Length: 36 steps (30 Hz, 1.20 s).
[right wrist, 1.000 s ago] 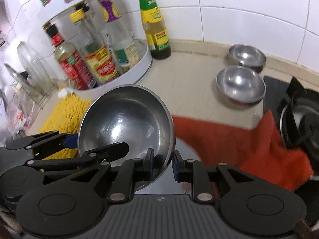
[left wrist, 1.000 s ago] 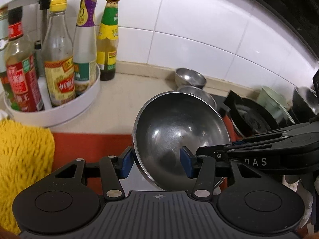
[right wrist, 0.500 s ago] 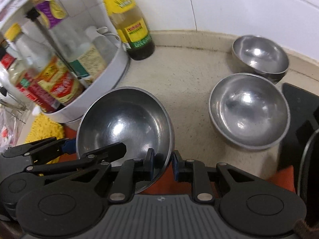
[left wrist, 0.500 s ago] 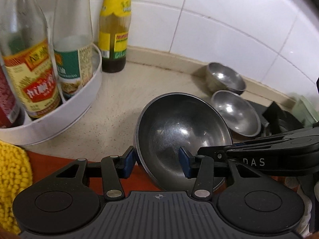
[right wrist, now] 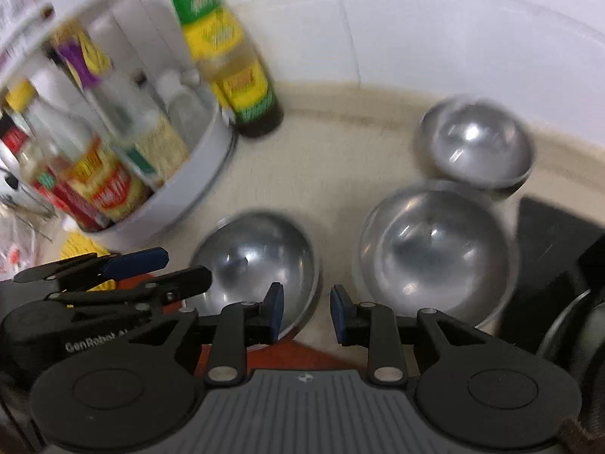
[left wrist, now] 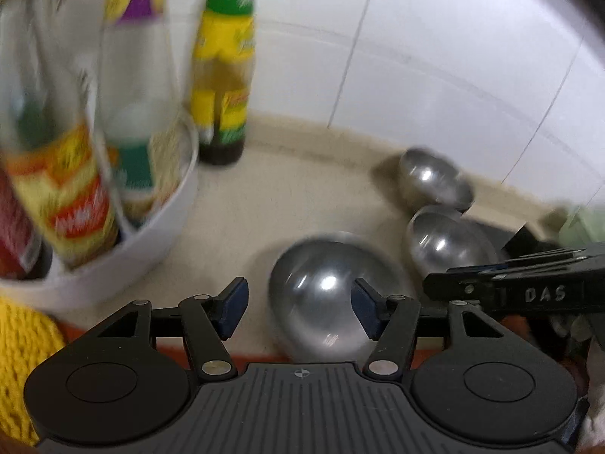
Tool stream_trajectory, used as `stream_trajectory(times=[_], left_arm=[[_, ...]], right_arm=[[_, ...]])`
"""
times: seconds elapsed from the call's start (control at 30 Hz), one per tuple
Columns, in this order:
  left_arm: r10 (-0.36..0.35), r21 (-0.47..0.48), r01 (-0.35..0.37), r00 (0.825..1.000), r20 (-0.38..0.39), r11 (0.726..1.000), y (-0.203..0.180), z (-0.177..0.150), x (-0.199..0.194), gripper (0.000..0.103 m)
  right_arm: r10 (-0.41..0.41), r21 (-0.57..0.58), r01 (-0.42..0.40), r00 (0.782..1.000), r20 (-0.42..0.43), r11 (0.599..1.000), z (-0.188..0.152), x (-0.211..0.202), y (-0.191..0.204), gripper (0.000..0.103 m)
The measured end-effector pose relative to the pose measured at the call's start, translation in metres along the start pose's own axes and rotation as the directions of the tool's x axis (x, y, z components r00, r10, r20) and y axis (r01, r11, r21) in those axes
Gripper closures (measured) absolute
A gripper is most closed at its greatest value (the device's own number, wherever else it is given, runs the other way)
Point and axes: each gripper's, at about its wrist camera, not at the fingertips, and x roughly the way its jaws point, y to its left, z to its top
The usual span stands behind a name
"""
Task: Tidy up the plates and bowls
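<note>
Left wrist view: the left hand-held gripper [left wrist: 300, 308] had its blue-padded fingers spread apart, holding nothing.
Nearest bowl: a round stainless steel bowl [left wrist: 332, 299] sat on the beige counter [left wrist: 264, 204], its left part in the gap between the left fingers and its right side running behind the right pad; whether the pad touched it could not be told.
Right wrist view: the right hand-held gripper [right wrist: 306, 316] also stood parted and empty, its left pad in front of the same bowl's [right wrist: 257, 265] rim and its right pad over bare counter [right wrist: 332, 174].
Second bowl: a larger round steel bowl [right wrist: 435, 253] rested on the counter just right of the first.
Third bowl: a smaller round steel bowl [right wrist: 476, 143] stood behind it, close to the white tiled wall [right wrist: 453, 26].
Condiment rack: a white round rack [right wrist: 170, 204] of blurred bottles stood to the left.
Loose bottle: a green-and-yellow labelled glass bottle [left wrist: 223, 75] stood upright on the counter beside the rack.
Cloths: a yellow knitted cloth [left wrist: 22, 355] lay at the left edge; a red cloth [right wrist: 287, 355] showed under the right hand-held gripper.
</note>
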Motion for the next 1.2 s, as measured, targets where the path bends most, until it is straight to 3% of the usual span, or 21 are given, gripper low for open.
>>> stream_trajectory(times=[0.13, 0.33, 0.7, 0.87, 1.2], left_arm=[[-0.034, 0.046, 0.033, 0.999, 0.025, 0.998, -0.027, 0.029, 0.005, 0.029], [-0.042, 0.106, 0.042, 0.999, -0.001, 0.993, -0.067, 0.065, 0.04, 0.029], [-0.058, 0.08, 0.065, 0.995, -0.081, 0.995, -0.1, 0.1, 0.124, 0.027], [-0.022, 0.096, 0.034, 0.992, -0.121, 0.995, -0.105, 0.105, 0.158, 0.031], [-0.01, 0.139, 0.034, 0.986, -0.166, 0.99, -0.108, 0.101, 0.192, 0.055]], right_arm=[[-0.081, 0.052, 0.077, 0.993, 0.084, 0.996, 0.024, -0.027, -0.036, 0.077], [-0.223, 0.173, 0.202, 0.969, 0.109, 0.964, 0.047, -0.029, -0.098, 0.077], [-0.197, 0.293, 0.167, 0.977, 0.077, 0.942, 0.063, 0.01, -0.159, 0.077], [-0.186, 0.295, 0.162, 0.981, 0.058, 0.942, 0.075, 0.028, -0.17, 0.076], [-0.146, 0.279, 0.141, 0.989, -0.002, 0.95, 0.076, 0.057, -0.177, 0.078]])
